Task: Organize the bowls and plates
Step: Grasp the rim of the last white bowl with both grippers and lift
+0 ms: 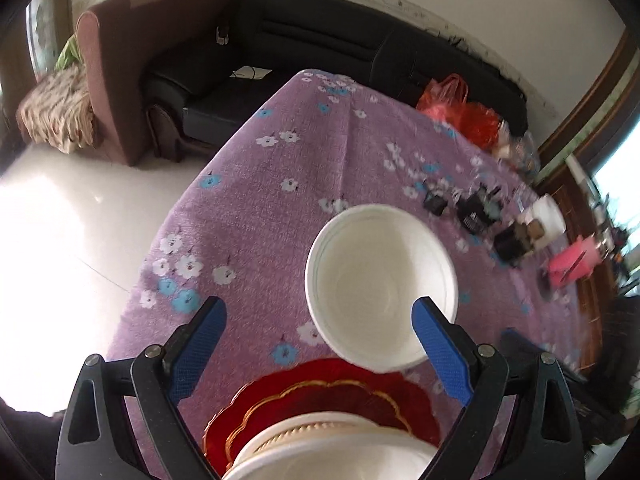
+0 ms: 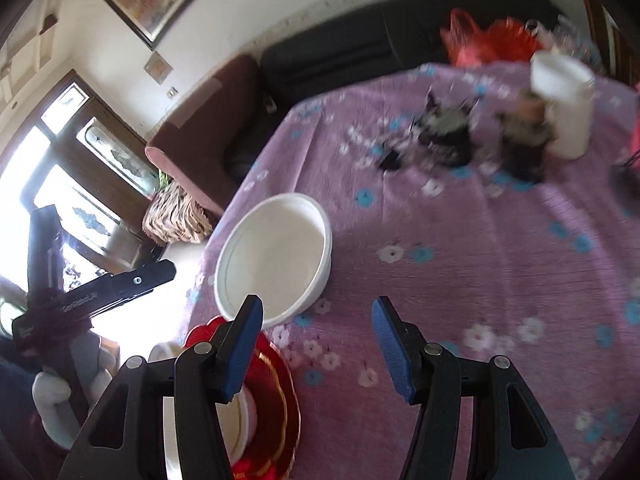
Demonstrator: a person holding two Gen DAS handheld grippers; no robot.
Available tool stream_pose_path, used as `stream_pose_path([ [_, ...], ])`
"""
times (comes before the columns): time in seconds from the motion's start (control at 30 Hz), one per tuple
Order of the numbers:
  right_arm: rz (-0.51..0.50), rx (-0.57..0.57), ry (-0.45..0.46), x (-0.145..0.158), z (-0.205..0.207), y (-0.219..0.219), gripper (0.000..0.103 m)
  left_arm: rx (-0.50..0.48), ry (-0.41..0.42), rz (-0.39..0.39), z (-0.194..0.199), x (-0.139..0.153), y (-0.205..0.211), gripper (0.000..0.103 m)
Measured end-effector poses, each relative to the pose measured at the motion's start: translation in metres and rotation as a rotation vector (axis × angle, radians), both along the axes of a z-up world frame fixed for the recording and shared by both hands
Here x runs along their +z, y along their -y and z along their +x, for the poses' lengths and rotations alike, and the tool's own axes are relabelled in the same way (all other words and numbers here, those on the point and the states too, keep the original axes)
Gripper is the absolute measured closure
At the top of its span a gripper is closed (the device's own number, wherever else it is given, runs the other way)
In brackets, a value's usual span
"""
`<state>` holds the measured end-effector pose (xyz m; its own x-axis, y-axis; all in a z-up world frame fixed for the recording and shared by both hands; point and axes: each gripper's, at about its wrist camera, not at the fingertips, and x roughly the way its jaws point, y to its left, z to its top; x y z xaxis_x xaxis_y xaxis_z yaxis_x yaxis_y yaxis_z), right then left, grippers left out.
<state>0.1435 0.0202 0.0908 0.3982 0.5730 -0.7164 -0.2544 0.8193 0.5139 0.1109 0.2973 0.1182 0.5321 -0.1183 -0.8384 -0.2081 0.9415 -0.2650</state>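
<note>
Two grippers in play, both empty. Left gripper has jaws spread wide, nothing between the pads; the white bowl sits center-right of the left wrist frame on the purple floral tablecloth, its rim partly behind the right blue finger but not visibly touched. At the bottom of that frame sits a red plate with a gold scalloped line, carrying a white ribbed dish on top. Right gripper has jaws partly apart, nothing pinched; in its view the same white bowl lies center-left just ahead of its left finger, and the red plate is at bottom left, partly hidden behind that finger. Likely step: approach the loose bowl to add it to the red plate stack. To do it well, judging from here: slow down first, both views are motion-blurred; bring one finger inside the rim and one outside at the near edge, close only once the wall is between the pads; lift straight up before moving toward the stack so the cloth doesn't drag. Keep the two grippers clear of each other; the left one shows at left of the right wrist frame. Clutter of dark small items and a white jar at upper right is well apart, no concern.
</note>
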Motion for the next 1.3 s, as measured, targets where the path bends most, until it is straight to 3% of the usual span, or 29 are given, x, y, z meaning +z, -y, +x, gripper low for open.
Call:
stream_pose_path([
  [0.2,-0.026,0.016,-0.073,-0.034,0.037,-0.036,0.041,0.011,0.05,0.008,-0.011,0.013,-0.009,0.009],
  [0.27,-0.048,0.022,-0.084,-0.043,0.042,-0.048,0.054,0.007,0.061,0.006,-0.016,0.017,-0.01,0.009],
  [0.3,-0.062,0.026,-0.098,-0.048,0.044,-0.052,0.078,0.005,0.064,0.011,-0.018,0.019,-0.01,0.009],
  [0.33,-0.069,0.023,-0.111,-0.053,0.045,-0.055,0.088,0.007,0.068,0.014,-0.02,0.021,-0.01,0.009],
  [0.47,-0.095,-0.039,-0.093,-0.051,0.037,-0.041,0.09,-0.003,0.096,0.001,-0.033,0.03,-0.005,0.009],
  [0.63,-0.151,-0.088,-0.1,-0.035,0.018,0.009,0.092,-0.055,0.119,-0.033,-0.056,0.041,0.02,0.009],
  [0.83,-0.154,-0.103,-0.172,-0.038,-0.035,0.097,0.094,-0.195,0.119,-0.062,-0.09,0.045,0.083,0.01],
  [1.03,-0.08,-0.126,-0.253,-0.052,-0.095,0.168,0.094,-0.343,0.052,-0.077,-0.108,0.022,0.159,0.01],
  [1.2,-0.054,-0.153,-0.164,-0.044,-0.123,0.192,0.092,-0.345,0.013,-0.055,-0.103,-0.013,0.207,0.01],
  [1.3,-0.072,-0.166,-0.084,-0.036,-0.135,0.192,0.086,-0.313,0.009,0.009,-0.095,-0.028,0.222,0.01],
])
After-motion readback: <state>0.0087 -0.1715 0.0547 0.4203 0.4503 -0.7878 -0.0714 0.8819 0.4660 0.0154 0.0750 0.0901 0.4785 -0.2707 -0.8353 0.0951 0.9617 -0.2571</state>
